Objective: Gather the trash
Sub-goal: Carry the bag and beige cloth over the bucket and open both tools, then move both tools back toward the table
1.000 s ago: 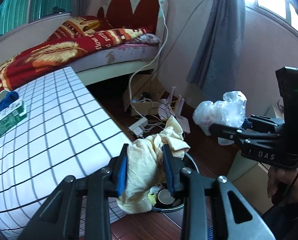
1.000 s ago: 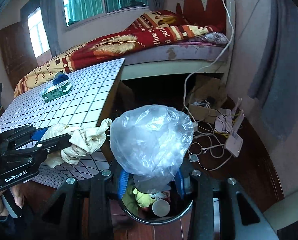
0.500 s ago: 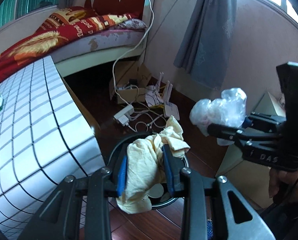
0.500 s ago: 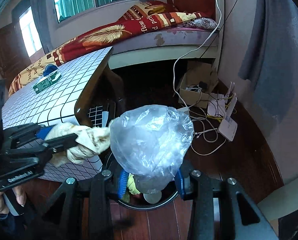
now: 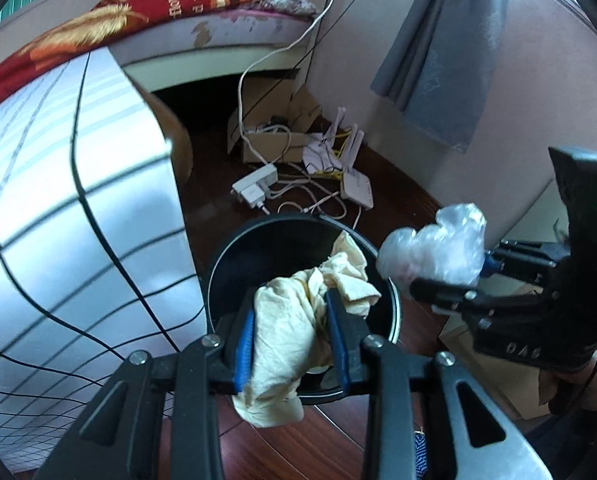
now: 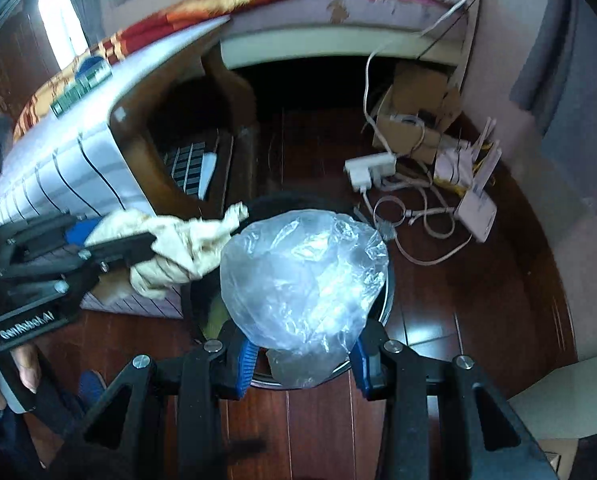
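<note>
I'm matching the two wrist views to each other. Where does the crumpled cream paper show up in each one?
Left wrist: the cream paper sits low in the middle, clamped in the left gripper, over the black bin.
Right wrist: the same paper is at middle left, beside the clear plastic bag.
Shared landmark: the white power strip on the floor.

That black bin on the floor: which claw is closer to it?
Left, I'd judge. The left claw holds a cream cloth right over the bin. The right claw grips a clear bag above the bin's rim, slightly off to the side.
</note>
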`<state>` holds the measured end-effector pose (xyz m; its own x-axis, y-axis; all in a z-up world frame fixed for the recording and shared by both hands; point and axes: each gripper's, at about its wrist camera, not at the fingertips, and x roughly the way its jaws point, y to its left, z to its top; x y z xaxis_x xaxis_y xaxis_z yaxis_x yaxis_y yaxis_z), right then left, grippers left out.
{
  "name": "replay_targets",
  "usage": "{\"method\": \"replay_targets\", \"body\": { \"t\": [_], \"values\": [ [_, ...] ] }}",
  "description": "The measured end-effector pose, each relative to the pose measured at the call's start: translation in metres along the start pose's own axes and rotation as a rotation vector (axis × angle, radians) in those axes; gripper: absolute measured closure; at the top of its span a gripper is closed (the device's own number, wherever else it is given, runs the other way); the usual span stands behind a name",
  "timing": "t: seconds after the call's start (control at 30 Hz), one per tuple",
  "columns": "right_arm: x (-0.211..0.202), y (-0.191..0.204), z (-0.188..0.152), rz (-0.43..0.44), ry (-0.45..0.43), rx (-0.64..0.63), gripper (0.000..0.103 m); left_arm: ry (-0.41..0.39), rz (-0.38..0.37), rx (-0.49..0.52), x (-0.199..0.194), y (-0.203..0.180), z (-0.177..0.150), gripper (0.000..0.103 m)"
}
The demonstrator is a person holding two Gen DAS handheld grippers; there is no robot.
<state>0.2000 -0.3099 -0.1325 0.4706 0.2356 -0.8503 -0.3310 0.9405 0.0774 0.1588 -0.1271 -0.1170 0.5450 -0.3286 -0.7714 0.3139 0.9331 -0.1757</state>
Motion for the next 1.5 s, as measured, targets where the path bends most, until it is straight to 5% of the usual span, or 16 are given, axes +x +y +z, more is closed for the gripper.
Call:
{"method": "replay_targets", "body": {
  "t": [0.33,0.4,0.43,0.47,0.5,0.63,1.5],
  "values": [
    [0.053,0.01,-0.01,-0.016,0.114,-0.09,0.062,0.069,0.014,-0.034,0.044,0.015,-0.011,0.068],
    [0.062,0.011,-0.008,-0.007,0.128,-0.099,0.06,0.076,0.002,-0.055,0.053,0.019,-0.01,0.056],
    [0.069,0.011,-0.007,-0.016,0.142,-0.112,0.047,0.084,-0.005,-0.065,0.059,0.021,-0.01,0.046],
    [0.075,0.01,-0.008,-0.044,0.163,-0.123,0.034,0.106,0.031,-0.062,0.065,0.022,-0.011,0.025],
    [0.084,0.008,-0.011,-0.108,0.188,-0.141,0.014,0.114,0.053,-0.058,0.067,0.023,-0.012,0.021],
    [0.092,-0.01,-0.02,-0.184,0.231,-0.119,0.0,0.123,0.055,-0.061,0.066,0.027,-0.02,0.008],
    [0.031,0.001,-0.009,-0.213,0.106,-0.087,0.0,0.061,0.118,-0.012,0.026,0.021,-0.023,0.004]
  ]
}}
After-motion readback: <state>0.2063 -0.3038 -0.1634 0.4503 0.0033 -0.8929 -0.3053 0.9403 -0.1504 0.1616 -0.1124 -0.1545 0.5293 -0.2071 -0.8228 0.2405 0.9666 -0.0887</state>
